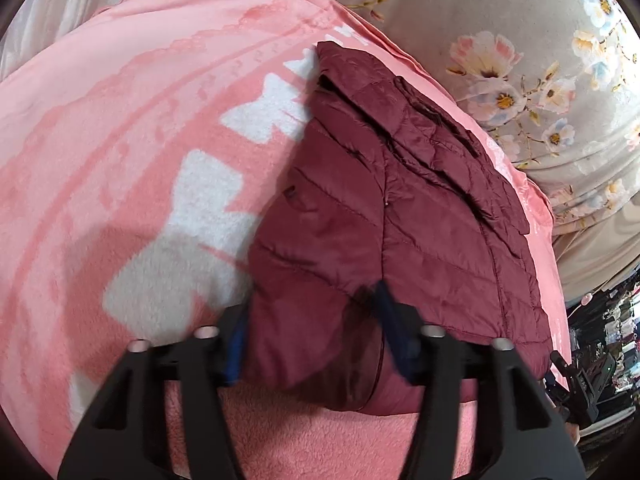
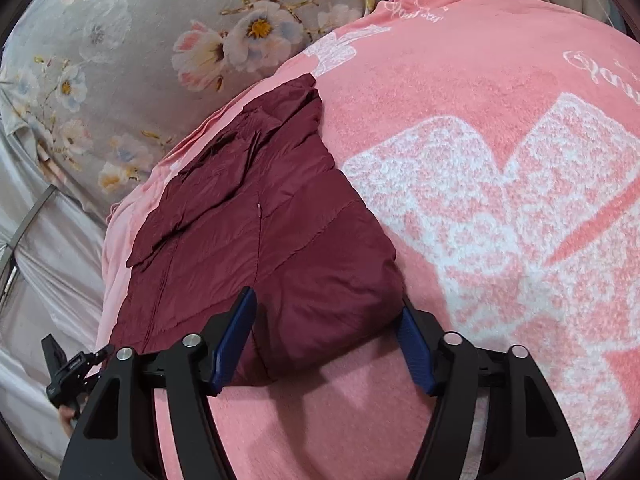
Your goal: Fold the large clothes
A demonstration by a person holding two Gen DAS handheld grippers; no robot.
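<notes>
Two grippers straddle the near corners of the jacket [image 1: 400, 208] on the pink blanket [image 1: 120, 160] — left gripper [image 1: 312, 344] and right gripper [image 2: 328, 340], jaws spread, pinching nothing. Seemingly mid-fold; next, close on the hem and carry it far.

Jacket [image 1: 360, 216]: maroon, quilted. Blanket [image 1: 120, 160]: pink, white motifs. Sheet [image 1: 540, 60], upper right: grey, floral. Gripper pads [image 2: 236, 340]: blue.
</notes>
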